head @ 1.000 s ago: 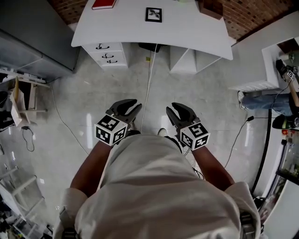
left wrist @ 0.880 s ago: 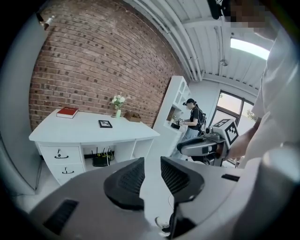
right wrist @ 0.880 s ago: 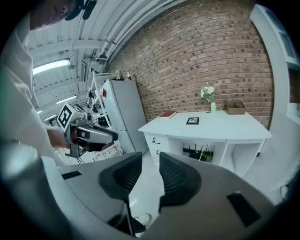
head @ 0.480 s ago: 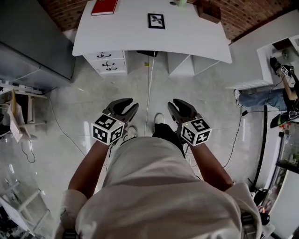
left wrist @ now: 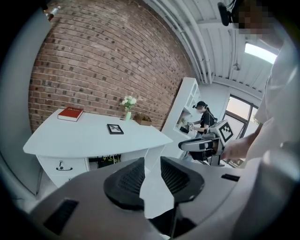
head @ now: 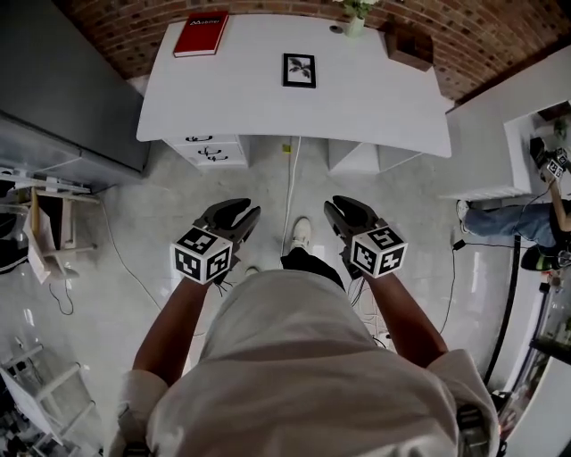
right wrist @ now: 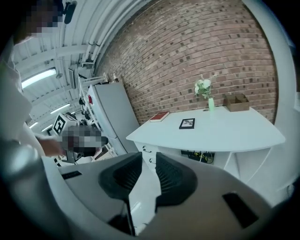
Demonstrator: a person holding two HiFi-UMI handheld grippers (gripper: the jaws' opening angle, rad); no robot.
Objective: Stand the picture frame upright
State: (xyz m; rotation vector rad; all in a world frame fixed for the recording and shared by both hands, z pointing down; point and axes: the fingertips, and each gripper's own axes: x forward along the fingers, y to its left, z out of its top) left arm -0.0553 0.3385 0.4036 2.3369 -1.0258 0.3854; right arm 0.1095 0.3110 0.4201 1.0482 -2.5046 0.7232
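I'm holding both tools out over the floor (head: pixel 134 232), well short of the worktop (head: pixel 375 98). Left tool (head: pixel 243 212): jaws standing apart w/ nothing btwn them, and they've just been closing a little. Right tool (head: pixel 343 209): jaws also apart, empty. The picture frame (head: pixel 299 70) is lying flat, face up, on the worktop at my 12 o'clock, well apart from both tools.

What I'm worrying about:
- **No edge to grab.** The frame is sitting flush on a smooth white top, so prob no edge for a jaw to get under. Pushing at it could be sliding it toward the back instead of lifting it.
- **Things nearby.** Red book (head: pixel 200 34) at the frame's 10 o'clock, small vase w/ flowers (head: pixel 355 22) at its 1, brown box (head: pixel 410 45) at its 2. A shoved frame or a wide swing could be knocking the vase over.
- **Rear stand.** If it isn't folded out, the frame is likely falling straight back down once released. Can't see the back from here.
- **Cable.** A cable (head: pixel 290 183) is trailing across the floor at 12 btwn me and the worktop, so trip/snag risk.
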